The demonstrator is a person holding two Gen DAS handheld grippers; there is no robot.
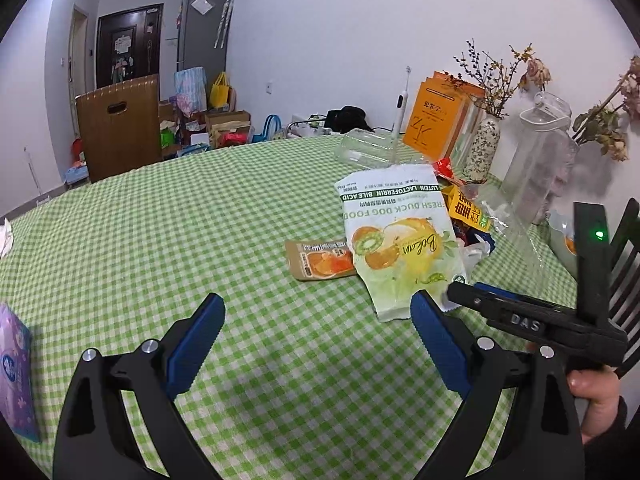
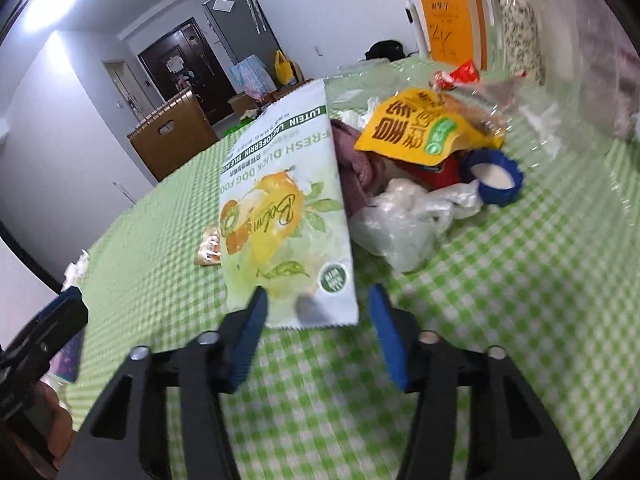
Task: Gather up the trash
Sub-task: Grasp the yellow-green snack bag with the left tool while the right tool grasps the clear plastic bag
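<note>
1. Surface: a table [image 1: 160, 220] under a green-and-white checked cloth carries the litter.
2. Principal item: a dog food pouch [image 1: 394, 236], white and green with fruit artwork, lies flat at about 1 o'clock from the centre of the left wrist view, print upside down towards the camera. In the right wrist view it [image 2: 280, 208] runs from centre up towards 12 o'clock.
3. Left gripper [image 1: 318, 318]: jaws stand wide apart over bare cloth, nothing between them. Its right blue pad sits just beside the pouch's near corner; contact cannot be confirmed.
4. Right gripper [image 2: 316, 314]: jaws apart, the pouch's near edge lying between the blue pads. The left pad overlaps the pouch edge in the view; the right pad stands clear of it (no clamping seen). In the left wrist view this gripper [image 1: 460, 294] enters from 3 o'clock, its tip at the pouch's near corner.
5. Adjacent litter: a small brown-and-orange sachet [image 1: 320, 260] lies at 9 o'clock of the pouch, tucked partly under its edge.
6. Further litter at 1 to 2 o'clock in the right wrist view: yellow snack bag [image 2: 416, 128], crumpled clear plastic bag [image 2: 404, 220], blue cap [image 2: 500, 178], red wrapper [image 2: 458, 74].
7. A purple tissue pack [image 1: 14, 376] sits at 8 o'clock in the left wrist view.
8. A hand [image 1: 596, 400] grips the right gripper's handle at 4 o'clock.
</note>
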